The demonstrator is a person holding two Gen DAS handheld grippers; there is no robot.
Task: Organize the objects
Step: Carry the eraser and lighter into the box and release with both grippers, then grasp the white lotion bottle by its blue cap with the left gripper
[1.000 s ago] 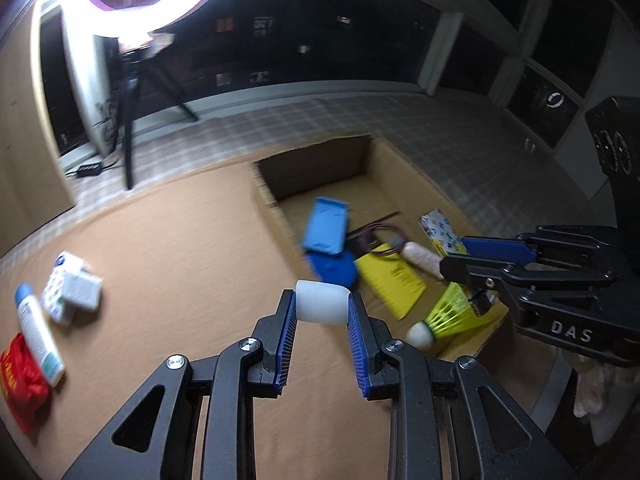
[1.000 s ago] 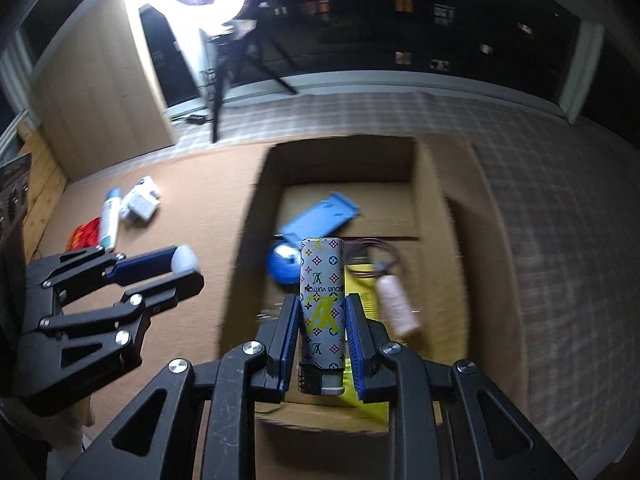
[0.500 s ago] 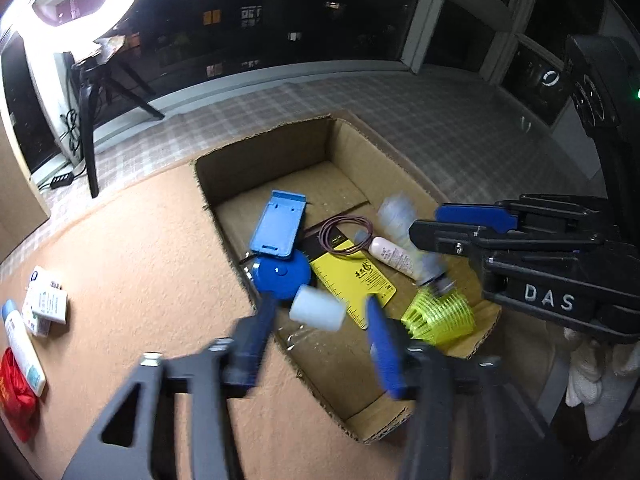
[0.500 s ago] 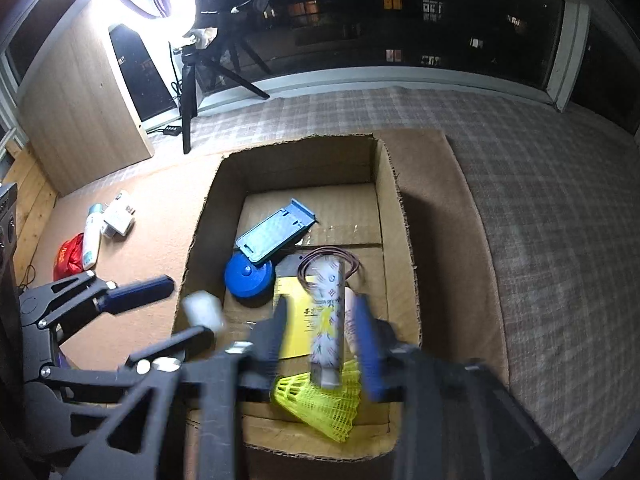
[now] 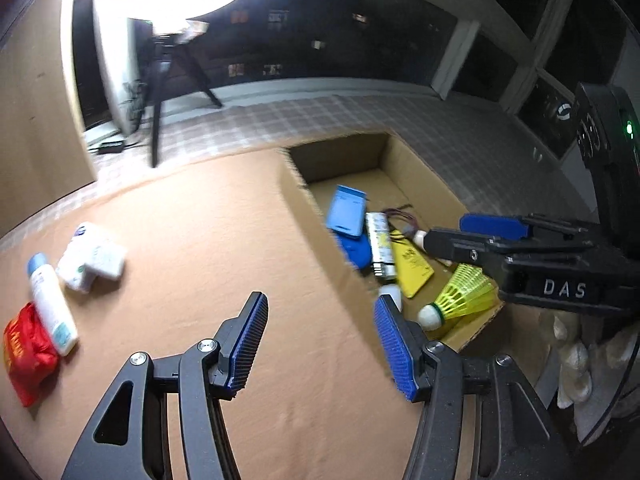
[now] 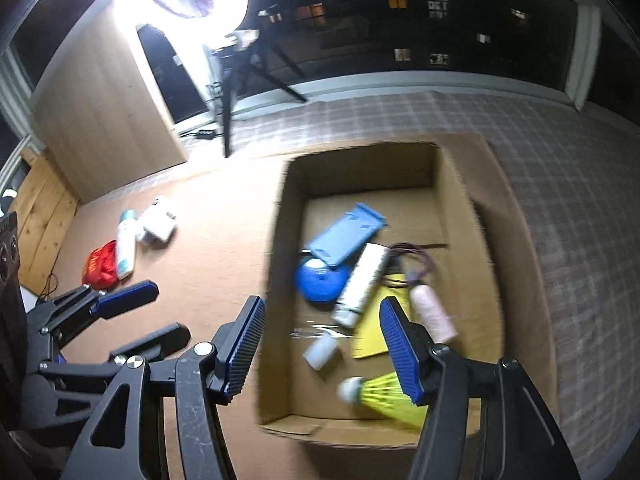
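An open cardboard box [image 6: 276, 240] [image 5: 296, 196] sits on the brown mat. Inside lie a small white bottle [image 6: 320, 351] [image 5: 391, 293], a patterned lighter [image 6: 362, 284] [image 5: 379, 246], a blue holder [image 6: 344, 234], a blue disc [image 6: 320, 280], a yellow card [image 6: 374, 340], a pink bottle [image 6: 434, 316] and a yellow shuttlecock [image 6: 384, 396] [image 5: 456, 298]. My left gripper [image 5: 320, 344] is open and empty over the mat by the box's near left wall. My right gripper [image 6: 322, 348] is open and empty above the box's near end.
On the mat to the left lie a red packet [image 5: 28, 352] [image 6: 100, 266], a white and blue tube [image 5: 50, 304] [image 6: 125, 246] and white packets [image 5: 94, 258] [image 6: 158, 222]. A ring light on a tripod [image 5: 168, 52] stands beyond the mat.
Both grippers opened. The white bottle dropped from the left gripper and the lighter from the right gripper into the box. Both grippers have pulled back from the box.
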